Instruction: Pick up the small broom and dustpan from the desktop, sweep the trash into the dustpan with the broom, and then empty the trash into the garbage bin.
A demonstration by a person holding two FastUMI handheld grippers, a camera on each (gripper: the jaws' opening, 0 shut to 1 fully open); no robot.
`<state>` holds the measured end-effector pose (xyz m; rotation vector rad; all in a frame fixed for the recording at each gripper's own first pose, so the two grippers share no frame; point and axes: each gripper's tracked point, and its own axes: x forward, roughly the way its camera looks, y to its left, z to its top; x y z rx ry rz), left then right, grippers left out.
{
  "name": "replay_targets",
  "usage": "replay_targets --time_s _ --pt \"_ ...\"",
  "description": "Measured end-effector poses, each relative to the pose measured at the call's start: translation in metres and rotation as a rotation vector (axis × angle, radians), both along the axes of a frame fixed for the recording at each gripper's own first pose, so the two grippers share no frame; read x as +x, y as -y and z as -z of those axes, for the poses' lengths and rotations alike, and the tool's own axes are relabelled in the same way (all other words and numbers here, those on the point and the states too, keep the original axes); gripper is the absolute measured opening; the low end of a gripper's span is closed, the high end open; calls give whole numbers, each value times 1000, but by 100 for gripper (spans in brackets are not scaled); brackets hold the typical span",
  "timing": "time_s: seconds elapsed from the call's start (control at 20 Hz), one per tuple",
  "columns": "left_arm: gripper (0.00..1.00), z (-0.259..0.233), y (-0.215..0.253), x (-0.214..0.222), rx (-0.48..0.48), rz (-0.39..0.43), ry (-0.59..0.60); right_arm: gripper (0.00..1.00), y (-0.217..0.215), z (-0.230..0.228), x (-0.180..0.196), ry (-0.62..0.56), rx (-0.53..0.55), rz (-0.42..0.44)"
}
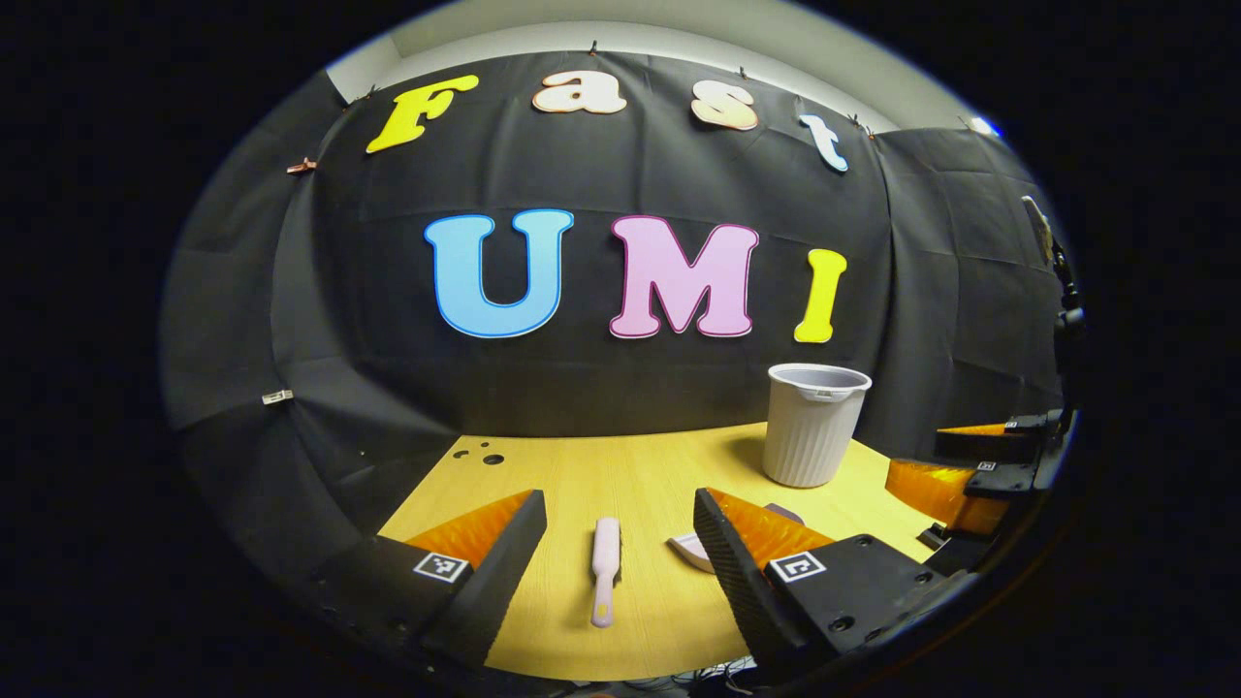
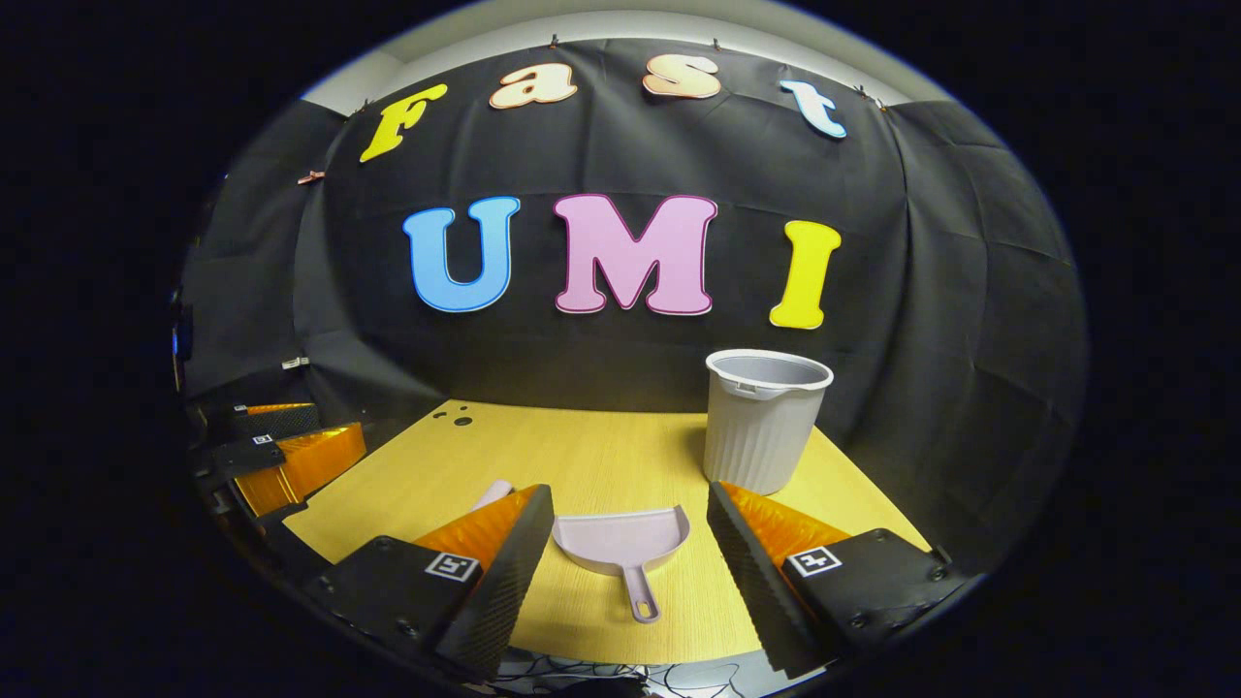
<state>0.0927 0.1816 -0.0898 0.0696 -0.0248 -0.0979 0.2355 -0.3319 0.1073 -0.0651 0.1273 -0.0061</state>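
- Nearest us, our left gripper [image 1: 620, 543] stands wide open with nothing between its fingers. The small broom [image 1: 605, 570] lies flat on the desk [image 1: 582, 465] in the gap between them, its handle end toward us.
- Our right gripper [image 2: 630, 543] is equally wide open and empty. The dustpan [image 2: 620, 545] lies flat in its gap, handle toward us and mouth facing away.
- The risk we see at the broom: it is thin and low on the desk, so fingers closing too high could slip off it, or a tip could nudge it sideways.
- At the dustpan, a grip on the thin handle off its centre could let the pan tip or swing.
- We can make out no trash on the desk; whether it is swept away or too small to see, we cannot tell.
- Farthest back, the bin [image 2: 764, 419] stands upright near the back wall, beyond the dustpan and apart from it; a wide swing could knock it.
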Motion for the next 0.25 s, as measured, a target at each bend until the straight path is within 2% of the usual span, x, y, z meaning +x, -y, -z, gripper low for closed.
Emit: replay_targets --time_s 0.25 --pt "97 -12 -8 20 8 -10 16 99 -2 -25 26 28 1 -7"
